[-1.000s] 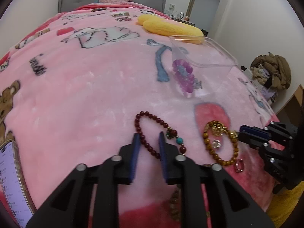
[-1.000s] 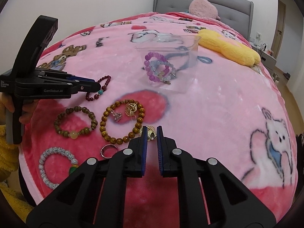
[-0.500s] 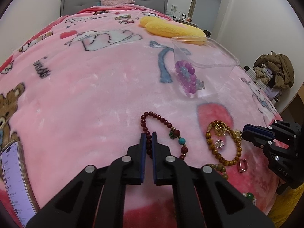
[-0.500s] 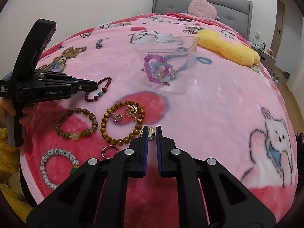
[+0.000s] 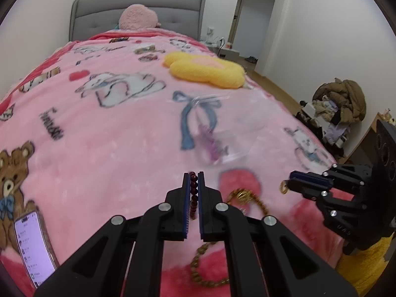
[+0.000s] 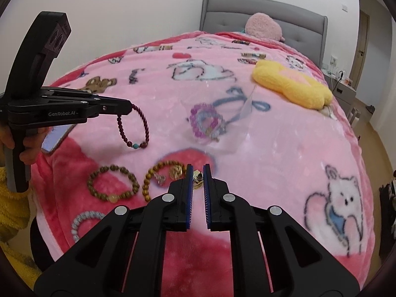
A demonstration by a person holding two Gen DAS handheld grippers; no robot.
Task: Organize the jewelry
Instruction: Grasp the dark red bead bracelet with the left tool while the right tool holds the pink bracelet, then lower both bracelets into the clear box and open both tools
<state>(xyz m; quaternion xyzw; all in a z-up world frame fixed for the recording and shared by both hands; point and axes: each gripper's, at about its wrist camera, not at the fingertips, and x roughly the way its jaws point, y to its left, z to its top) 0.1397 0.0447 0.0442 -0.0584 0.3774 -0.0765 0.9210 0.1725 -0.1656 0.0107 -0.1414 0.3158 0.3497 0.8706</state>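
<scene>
Left wrist view: the left gripper (image 5: 193, 180) is clenched on a dark red bead bracelet (image 5: 193, 195), beads running between its fingers.

Right wrist view: the right gripper (image 6: 197, 173) pinches a small gold ornament (image 6: 198, 182); the bracelet dangles off to its upper left above the pink blanket (image 6: 284, 148).

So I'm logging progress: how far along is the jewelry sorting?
Done: purple bracelets lie in the clear box. In hand: left gripper holds the dark red bracelet; right gripper pinches a gold charm. Left: two brown bracelets and a silver one on the blanket.
</scene>
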